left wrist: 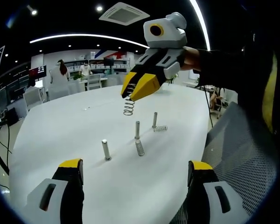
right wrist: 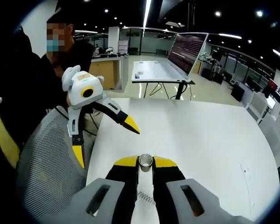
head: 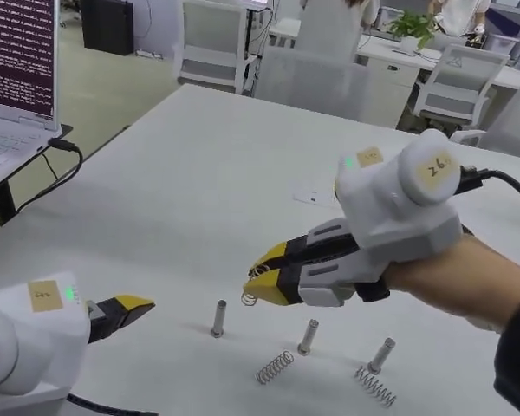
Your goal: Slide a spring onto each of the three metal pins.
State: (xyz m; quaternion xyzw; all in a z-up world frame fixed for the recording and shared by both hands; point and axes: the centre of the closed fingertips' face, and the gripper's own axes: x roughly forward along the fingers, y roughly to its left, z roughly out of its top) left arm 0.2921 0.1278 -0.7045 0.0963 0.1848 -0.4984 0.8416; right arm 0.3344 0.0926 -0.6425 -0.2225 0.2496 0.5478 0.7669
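Open laptop [head: 13, 78] left of white table [head: 199, 191]; grey chairs [head: 308, 78], potted plant [head: 413, 26] beyond.

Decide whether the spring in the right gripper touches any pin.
Apart. In the left gripper view the spring hangs from the right gripper, with bare table visible between it and the nearest pin.

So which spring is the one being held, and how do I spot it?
Find the big white table, then the right tongs with yellow tips above it. The spring hangs pinched in those tips, up in the air, while the other two springs lie flat by the pins.
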